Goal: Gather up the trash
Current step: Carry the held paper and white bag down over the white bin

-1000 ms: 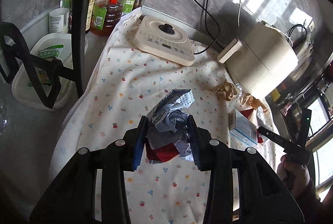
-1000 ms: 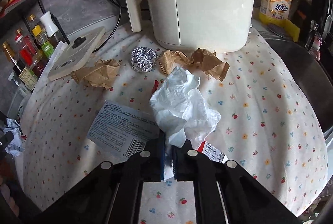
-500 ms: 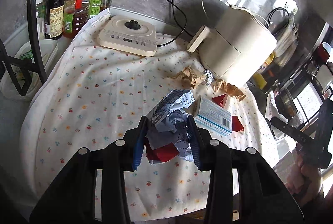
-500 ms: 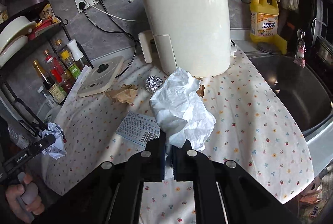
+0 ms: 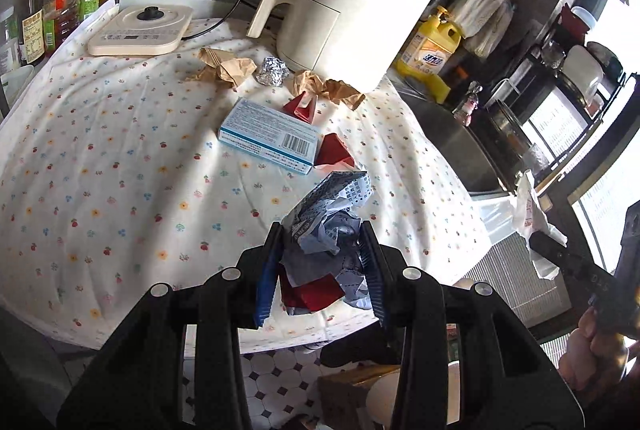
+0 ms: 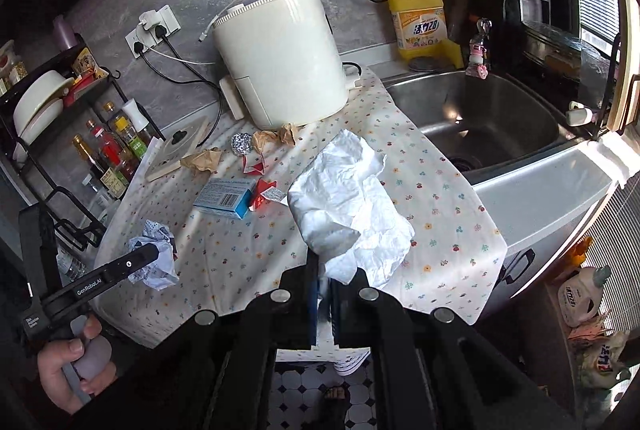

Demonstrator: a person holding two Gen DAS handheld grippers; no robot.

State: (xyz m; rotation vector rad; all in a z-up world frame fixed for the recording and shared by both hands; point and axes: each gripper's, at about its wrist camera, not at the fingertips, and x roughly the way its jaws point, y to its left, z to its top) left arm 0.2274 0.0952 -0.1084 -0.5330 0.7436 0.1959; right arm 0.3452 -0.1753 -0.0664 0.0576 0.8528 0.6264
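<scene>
Left gripper (image 5: 322, 254) clamps a crumpled printed paper wad (image 5: 332, 226). Right gripper (image 6: 324, 294) pinches just a corner of a white crumpled tissue (image 6: 352, 206) — it could slip free.

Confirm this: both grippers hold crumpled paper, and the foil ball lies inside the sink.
Not quite. Both the left gripper and the right gripper do hold crumpled paper, but the foil ball lies on the flowered cloth beside the white appliance, not in the sink. The right wrist view shows it.

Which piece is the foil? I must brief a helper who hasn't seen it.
Find the white air fryer on the flowered cloth. At its base, between two brown paper wads, sits the foil ball, the only shiny silver scrap.
</scene>
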